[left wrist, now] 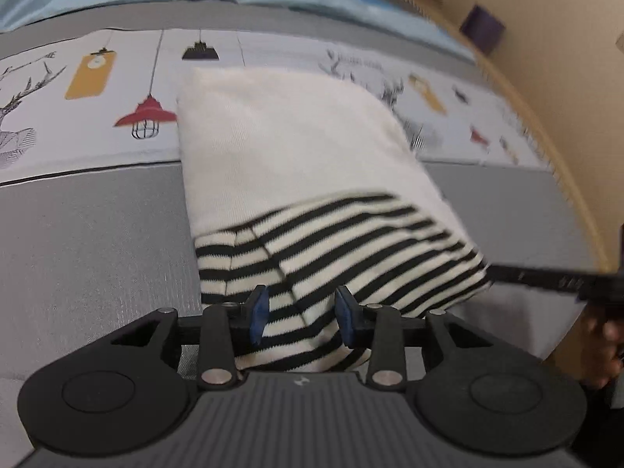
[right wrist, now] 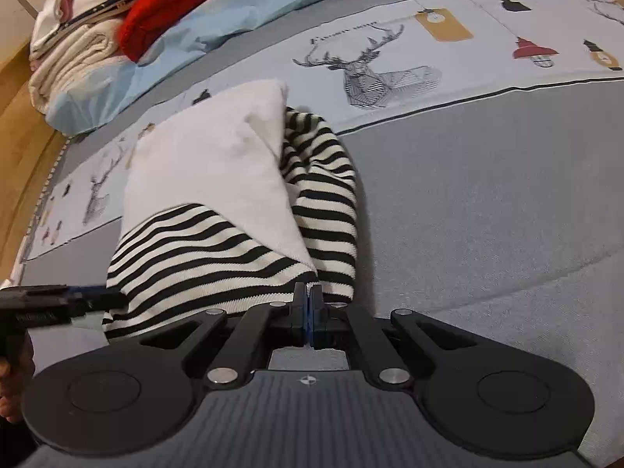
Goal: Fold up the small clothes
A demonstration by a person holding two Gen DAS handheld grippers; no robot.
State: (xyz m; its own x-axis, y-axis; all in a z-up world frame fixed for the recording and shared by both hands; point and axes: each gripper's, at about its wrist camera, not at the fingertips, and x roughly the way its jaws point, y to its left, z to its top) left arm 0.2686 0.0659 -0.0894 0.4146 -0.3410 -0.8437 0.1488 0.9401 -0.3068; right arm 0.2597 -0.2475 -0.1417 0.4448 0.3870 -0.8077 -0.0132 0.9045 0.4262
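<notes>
Item: my left tool (left wrist: 300,318), part-open, straddles the striped hem, not pinching. My right tool (right wrist: 310,314) is clamped on the hem's corner. Striped-and-white knit garment (left wrist: 296,163), on the bed (right wrist: 487,202): soft, light, limp; grip the hem corners.

Striped garment (left wrist: 351,241) blurred at its edge; clothes pile (right wrist: 97,19) cropped

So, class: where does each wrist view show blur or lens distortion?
Left wrist view: the striped garment smears along its upper edge, and the bed's wooden edge bows. Right wrist view: sharper stripes, but the printed bedsheet curves, fisheye style.
</notes>
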